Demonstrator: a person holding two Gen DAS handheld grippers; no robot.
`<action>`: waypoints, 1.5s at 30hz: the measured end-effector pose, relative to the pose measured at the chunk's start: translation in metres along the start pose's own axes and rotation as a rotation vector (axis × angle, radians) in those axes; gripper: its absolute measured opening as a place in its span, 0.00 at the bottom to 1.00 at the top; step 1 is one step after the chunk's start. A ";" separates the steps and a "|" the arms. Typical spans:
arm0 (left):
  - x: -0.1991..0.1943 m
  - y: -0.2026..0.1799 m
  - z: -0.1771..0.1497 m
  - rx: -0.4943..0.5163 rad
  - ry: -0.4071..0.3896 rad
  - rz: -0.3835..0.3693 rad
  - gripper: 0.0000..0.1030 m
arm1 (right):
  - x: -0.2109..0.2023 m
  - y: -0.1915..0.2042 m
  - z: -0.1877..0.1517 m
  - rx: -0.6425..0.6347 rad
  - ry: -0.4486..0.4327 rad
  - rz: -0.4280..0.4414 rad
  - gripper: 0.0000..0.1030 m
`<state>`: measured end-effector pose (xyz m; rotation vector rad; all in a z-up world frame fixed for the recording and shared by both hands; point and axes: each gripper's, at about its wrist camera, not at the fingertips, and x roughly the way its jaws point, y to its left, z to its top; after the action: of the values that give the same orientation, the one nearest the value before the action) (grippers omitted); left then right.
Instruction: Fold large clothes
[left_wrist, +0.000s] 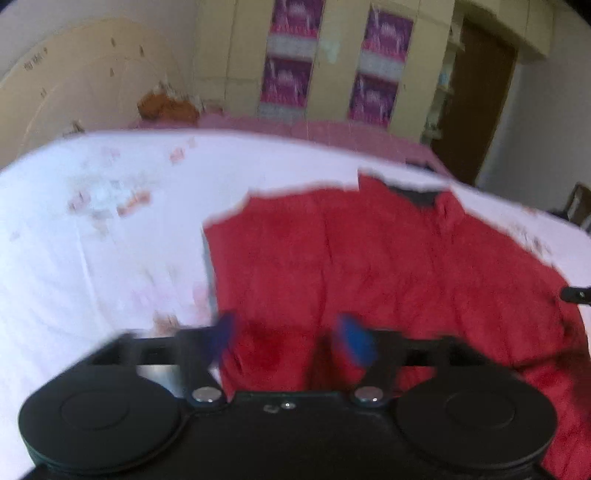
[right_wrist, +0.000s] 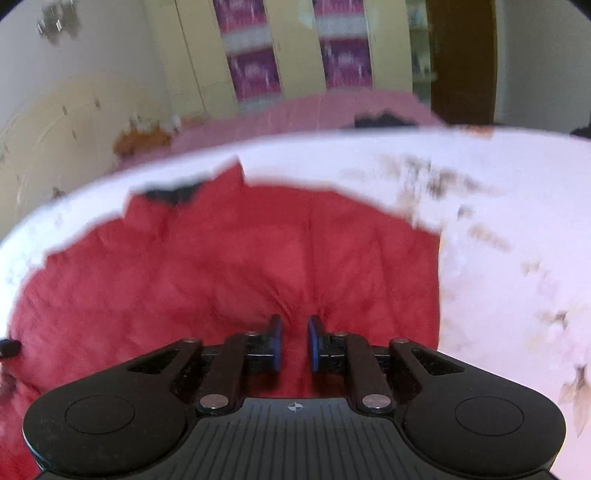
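A large red garment (left_wrist: 369, 258) with a dark collar (left_wrist: 417, 195) lies spread on a white printed sheet (left_wrist: 92, 240). My left gripper (left_wrist: 288, 339) is open over the garment's near left part, blue pads wide apart, nothing between them. In the right wrist view the same red garment (right_wrist: 221, 266) fills the middle. My right gripper (right_wrist: 294, 341) has its blue pads close together with red cloth bunched between them, creases radiating from the pinch. The right gripper's tip shows at the left wrist view's right edge (left_wrist: 576, 293).
The white sheet (right_wrist: 498, 258) covers a bed with a pink cover (right_wrist: 295, 110) behind. An orange soft object (left_wrist: 166, 107) lies at the far side. Cream cupboards with purple posters (left_wrist: 288, 55) and a brown door (left_wrist: 480, 103) stand behind.
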<state>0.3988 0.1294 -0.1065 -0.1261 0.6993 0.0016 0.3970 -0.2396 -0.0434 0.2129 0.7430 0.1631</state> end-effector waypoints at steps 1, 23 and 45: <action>0.002 -0.001 0.007 0.010 -0.021 -0.001 0.77 | 0.000 0.003 0.004 -0.010 -0.010 0.009 0.14; 0.032 -0.078 0.015 0.120 0.017 -0.171 0.68 | 0.028 0.084 -0.010 -0.153 0.064 0.172 0.14; 0.007 -0.064 -0.014 0.199 0.054 -0.103 0.67 | -0.006 0.071 -0.035 -0.130 0.070 0.030 0.14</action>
<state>0.3979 0.0644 -0.1142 0.0285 0.7421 -0.1705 0.3635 -0.1673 -0.0469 0.0948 0.7955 0.2477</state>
